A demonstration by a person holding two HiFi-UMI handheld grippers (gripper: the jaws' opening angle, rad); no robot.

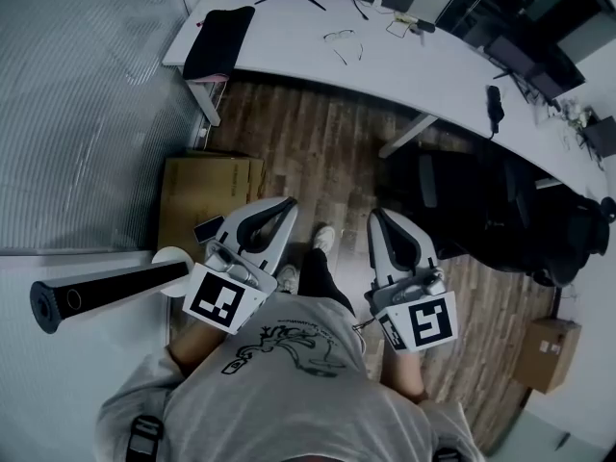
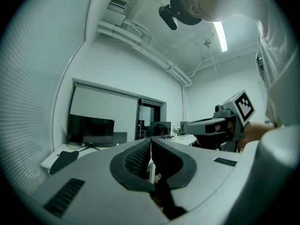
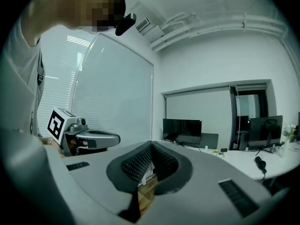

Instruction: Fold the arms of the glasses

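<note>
Left hand-held gripper [image 1: 287, 203] closed, glasses [image 1: 343, 42] arms pointing nearward

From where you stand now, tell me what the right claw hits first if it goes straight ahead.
Nothing near. The right claw, shut and empty, points across wooden floor toward the left end of the white desk; that end is probably first met, though depth is unclear.

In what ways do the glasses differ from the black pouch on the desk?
The glasses are a thin frame, arms seemingly spread open; the pouch is a solid black mass. The glasses are much smaller than the pouch. The glasses lie toward the middle of the desk, the pouch at its left end. Both rest on that white top.
</note>
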